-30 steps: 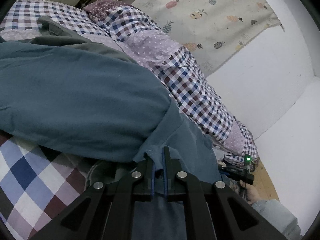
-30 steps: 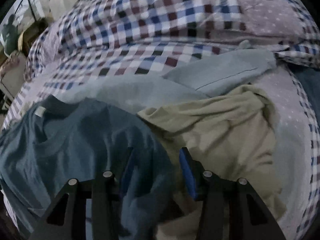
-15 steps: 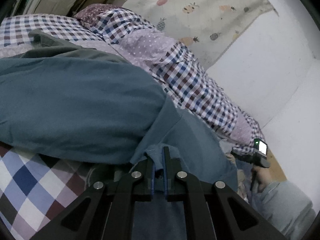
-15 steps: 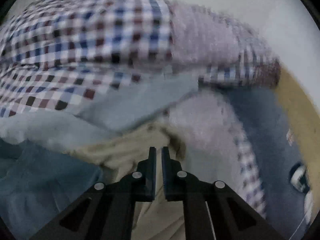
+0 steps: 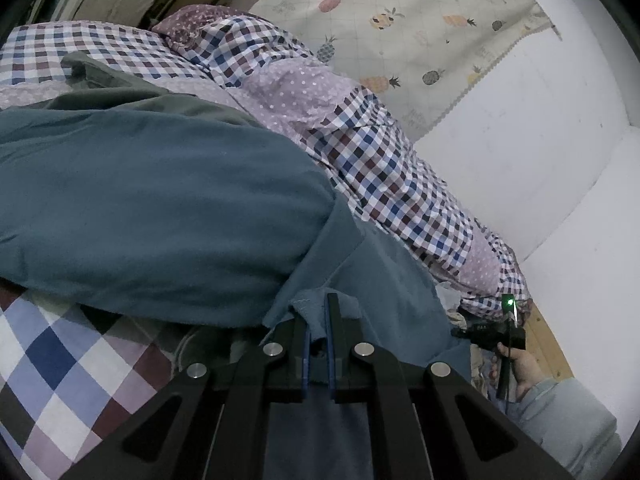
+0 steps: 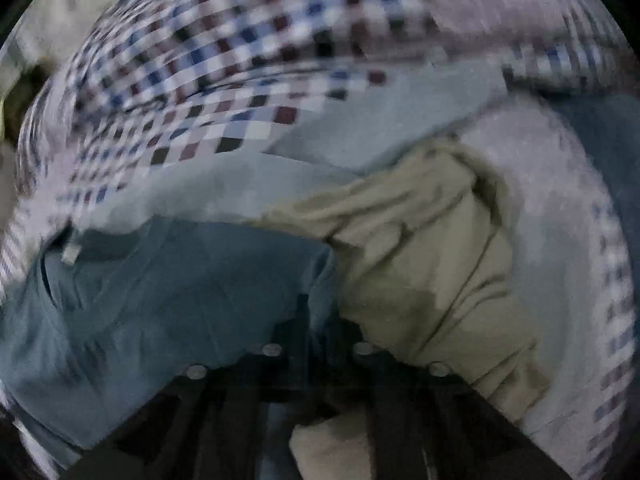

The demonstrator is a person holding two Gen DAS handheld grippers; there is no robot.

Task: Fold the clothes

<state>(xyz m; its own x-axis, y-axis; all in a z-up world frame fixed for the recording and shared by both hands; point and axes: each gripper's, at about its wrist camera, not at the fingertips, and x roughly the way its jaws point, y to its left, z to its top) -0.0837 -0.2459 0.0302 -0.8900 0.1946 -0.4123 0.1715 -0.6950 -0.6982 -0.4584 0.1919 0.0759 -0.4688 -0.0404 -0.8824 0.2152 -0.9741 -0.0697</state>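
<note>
A teal-blue shirt (image 5: 160, 208) lies spread over the checked bed, one corner drawn towards the camera. My left gripper (image 5: 317, 312) is shut on that corner, and a fold of the cloth stands up between the fingers. The right wrist view is blurred. It shows the same blue shirt (image 6: 160, 300), collar label at the left, running up into my right gripper (image 6: 320, 320). The jaws look close together with a strip of blue cloth between them. The left wrist view shows the right gripper (image 5: 486, 335) at the shirt's far edge, held by a hand (image 5: 524, 368).
A khaki garment (image 6: 420, 260) lies crumpled right of the blue shirt, with a pale grey-blue garment (image 6: 380, 120) behind it. The checked bedcover (image 5: 380, 168) runs along a white wall (image 5: 520, 140) hung with a pineapple-print cloth (image 5: 400, 8). Wooden floor (image 5: 548, 340) shows beyond the bed.
The right gripper was open beside the shirt's edge, then shut; it swung right and has come back over the blue shirt. The left gripper has kept its hold throughout.
</note>
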